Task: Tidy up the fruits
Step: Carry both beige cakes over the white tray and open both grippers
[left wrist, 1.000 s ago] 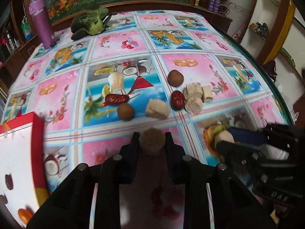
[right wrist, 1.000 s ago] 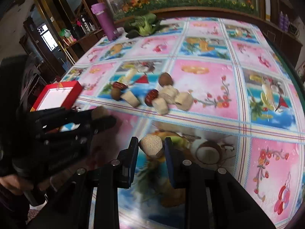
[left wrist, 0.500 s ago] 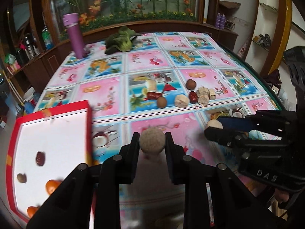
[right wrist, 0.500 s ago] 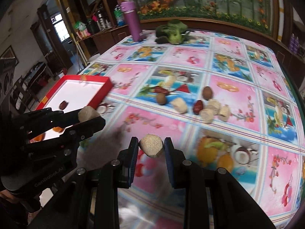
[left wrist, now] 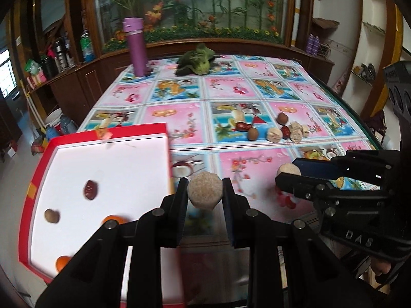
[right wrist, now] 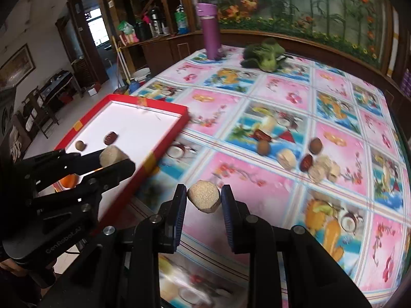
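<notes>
I see two round, beige, rough-textured pieces held off the table — one (left wrist: 205, 191) between my left gripper's (left wrist: 205, 192) pads, one (right wrist: 204, 197) in my right gripper (right wrist: 204, 197). The red-rimmed white tray (left wrist: 108, 138) holds a dark red date (left wrist: 90, 190), a brown round fruit (left wrist: 52, 215) and two orange fruits (left wrist: 113, 219). On the patterned cloth a loose cluster (left wrist: 272, 129) remains — red dates, brown fruits, beige chunks.
</notes>
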The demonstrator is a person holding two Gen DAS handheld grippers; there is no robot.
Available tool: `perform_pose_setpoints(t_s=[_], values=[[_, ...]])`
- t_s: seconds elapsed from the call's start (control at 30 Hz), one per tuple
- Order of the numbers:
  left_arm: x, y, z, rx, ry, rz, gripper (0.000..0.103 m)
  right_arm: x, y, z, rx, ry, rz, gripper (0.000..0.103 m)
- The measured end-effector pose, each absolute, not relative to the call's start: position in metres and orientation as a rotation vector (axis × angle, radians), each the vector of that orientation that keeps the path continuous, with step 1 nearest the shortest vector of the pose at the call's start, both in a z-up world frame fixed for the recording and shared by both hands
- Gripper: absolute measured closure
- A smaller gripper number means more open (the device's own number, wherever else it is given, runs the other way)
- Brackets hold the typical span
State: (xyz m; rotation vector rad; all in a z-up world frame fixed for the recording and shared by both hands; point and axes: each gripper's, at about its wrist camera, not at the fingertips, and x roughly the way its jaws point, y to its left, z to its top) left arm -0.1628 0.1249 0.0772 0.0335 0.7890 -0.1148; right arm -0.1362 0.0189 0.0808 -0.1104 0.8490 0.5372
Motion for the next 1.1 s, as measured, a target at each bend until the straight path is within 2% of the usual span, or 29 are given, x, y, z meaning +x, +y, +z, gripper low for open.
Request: perform_pose_setpoints(t_s=[0.27, 0.53, 0.8, 1.1], values=[[-0.183, 0.199, 0.083, -0.039, 0.756, 0.037, 0.075, -0.135, 0.065, 0.096, -0.103, 0.816, 0.623, 0.076], [-0.197, 0.277, 0.078, -0.118, 0.742, 0.206, 0.075, -0.123, 0.112, 0.089, -0.105, 0.849, 0.687, 0.077], [-0.196, 0.298, 0.064, -0.153, 0.773, 0.208, 0.075, -0.108, 0.155, 0.069, -0.126, 0.905, 0.715, 0.077], [-0.173, 0.289, 0.051, -0.114, 0.813, 0.144, 0.075, -0.098, 0.179, 0.05, -0.126, 0.956, 0.709, 0.077]])
